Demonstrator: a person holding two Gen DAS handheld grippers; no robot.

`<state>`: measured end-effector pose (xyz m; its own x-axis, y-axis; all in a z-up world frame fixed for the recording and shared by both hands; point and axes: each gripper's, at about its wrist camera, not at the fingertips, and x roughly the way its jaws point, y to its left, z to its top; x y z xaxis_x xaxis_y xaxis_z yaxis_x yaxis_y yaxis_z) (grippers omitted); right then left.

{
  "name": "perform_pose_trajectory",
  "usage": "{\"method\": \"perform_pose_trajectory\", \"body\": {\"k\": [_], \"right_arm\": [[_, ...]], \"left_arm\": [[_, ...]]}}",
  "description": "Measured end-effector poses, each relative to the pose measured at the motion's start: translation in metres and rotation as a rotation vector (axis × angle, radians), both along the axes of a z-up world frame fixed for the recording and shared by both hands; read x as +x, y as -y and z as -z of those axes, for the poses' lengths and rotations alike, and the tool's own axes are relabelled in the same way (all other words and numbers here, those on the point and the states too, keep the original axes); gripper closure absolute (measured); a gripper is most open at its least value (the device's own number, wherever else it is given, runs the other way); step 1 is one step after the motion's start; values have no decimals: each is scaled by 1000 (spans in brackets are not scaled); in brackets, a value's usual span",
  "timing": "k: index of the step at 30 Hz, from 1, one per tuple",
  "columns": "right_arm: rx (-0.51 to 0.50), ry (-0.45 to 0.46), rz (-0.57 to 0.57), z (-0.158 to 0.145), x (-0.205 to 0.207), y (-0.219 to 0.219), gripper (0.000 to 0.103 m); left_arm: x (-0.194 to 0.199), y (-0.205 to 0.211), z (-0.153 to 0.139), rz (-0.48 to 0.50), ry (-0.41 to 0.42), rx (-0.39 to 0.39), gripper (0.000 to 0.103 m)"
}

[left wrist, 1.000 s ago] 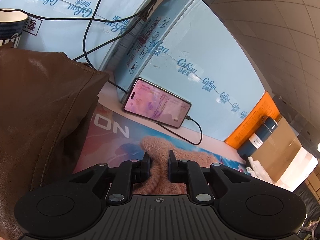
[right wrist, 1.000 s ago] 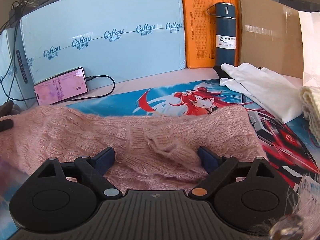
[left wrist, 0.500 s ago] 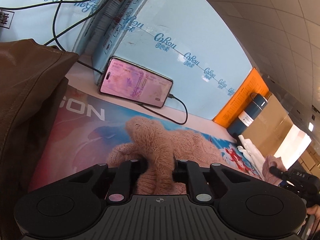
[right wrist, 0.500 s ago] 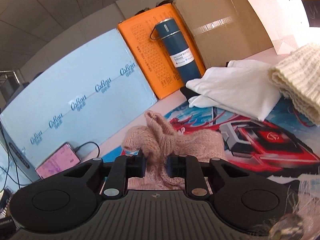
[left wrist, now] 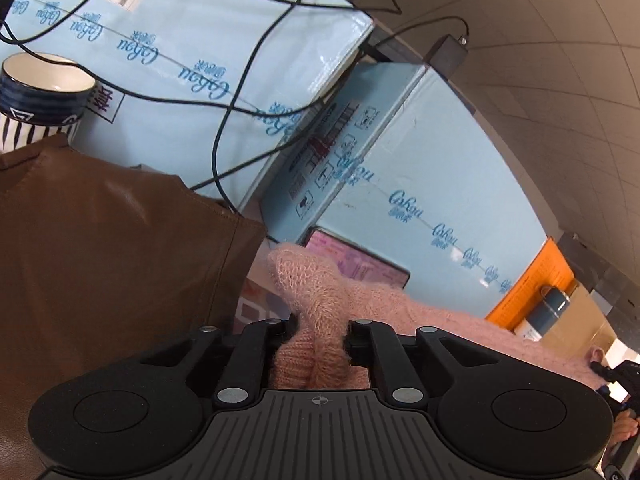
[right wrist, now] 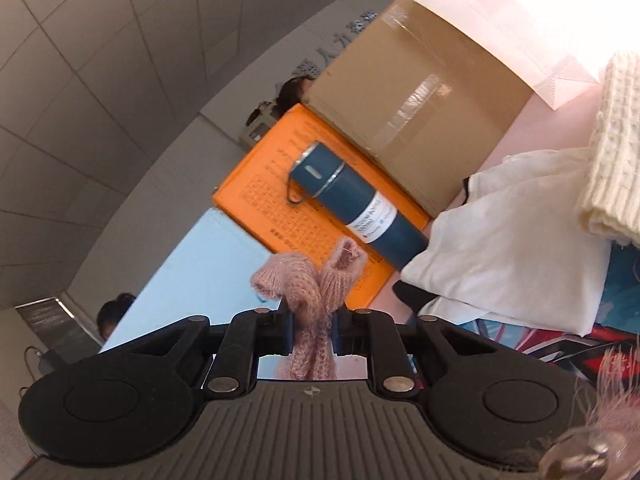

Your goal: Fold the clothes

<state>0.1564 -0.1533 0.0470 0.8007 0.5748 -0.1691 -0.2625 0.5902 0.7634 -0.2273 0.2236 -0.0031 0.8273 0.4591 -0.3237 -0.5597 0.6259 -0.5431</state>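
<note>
Sweater (left wrist: 320,300), pink fuzzy knit: you hold it in both grippers at once. Your left gripper (left wrist: 318,326) is clenched on a bunched fold that sticks up past the fingertips; from there the knit runs off to the right across the left wrist view, lifted clear of the mat (left wrist: 256,304). Your right gripper (right wrist: 312,326) is clenched on another bunch of the sweater (right wrist: 308,280), whose two ends flop out above the jaws.

Items by your left gripper:
- Brown jacket (left wrist: 112,260), leather-like, piled to the left, just beside the sweater.
- Phone (left wrist: 360,268), screen lit, partly hidden behind the raised knit.
- Blue boxes (left wrist: 420,184) standing behind the phone, with black cables (left wrist: 224,120) draped across them.
- Striped cup (left wrist: 40,92), upper left, behind the jacket.

Items by your right gripper:
- Blue flask (right wrist: 352,204) in front of an orange box (right wrist: 280,192).
- Cardboard box (right wrist: 412,92) beside the orange one.
- White cloth (right wrist: 508,248), folded, beside the flask's base.
- Cream knit (right wrist: 616,160), folded, resting on the white cloth's far edge.
</note>
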Motion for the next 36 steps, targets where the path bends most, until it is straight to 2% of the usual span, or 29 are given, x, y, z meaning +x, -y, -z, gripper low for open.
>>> {"method": "perform_pose_trajectory", "body": {"k": [4,6,8,9,10,11,12,15,17,19,20,23,25,26,27,29,34,35,36], "right_arm": [[-71,-90,33,40,19,-5,88],[-102,-103,52,51,23,-6,88],[-127,-101,78,58,25,-6,85],[-128,-81,107,57,23,-3,80],[-129,-61,135,56,20,0,73],[-132,-39,169,54,18,3,67],[-143,-12,221,52,13,8,57],[-155,44,298,47,3,20,49],[-123,58,271,46,-2,24,45],[-102,64,169,46,-2,21,38],[-90,61,113,47,-2,19,31],[-72,-30,-66,55,10,6,19],[-99,-111,-144,62,18,-6,18],[-112,-151,-183,65,21,-12,22],[-130,-179,-214,68,23,-17,20],[-197,-145,-207,64,16,-26,17],[-216,-134,-216,66,15,-28,14],[-214,-135,-218,66,16,-28,14],[-210,-136,-219,66,17,-27,14]], "left_arm": [[14,8,0,33,-86,57,87],[13,12,-2,7,-105,91,76],[8,15,-5,-36,-98,122,56],[3,16,-8,-63,-82,140,50],[-1,17,-11,-92,-68,160,35],[-5,18,-13,-126,-60,185,27],[-8,20,-15,-156,-54,213,27],[-13,22,-18,-183,-25,270,22],[-10,24,-19,-148,-10,301,21],[-1,31,-23,-82,-20,377,17],[5,34,-25,-48,-31,416,15],[29,42,-36,54,-109,483,12],[52,39,-39,161,-188,507,10],[64,38,-39,213,-222,517,10],[75,36,-38,259,-256,523,10],[94,29,-33,287,-315,497,10],[123,17,-8,360,-439,336,11],[123,19,-5,359,-442,336,14],[120,22,-1,364,-435,345,21]]}}
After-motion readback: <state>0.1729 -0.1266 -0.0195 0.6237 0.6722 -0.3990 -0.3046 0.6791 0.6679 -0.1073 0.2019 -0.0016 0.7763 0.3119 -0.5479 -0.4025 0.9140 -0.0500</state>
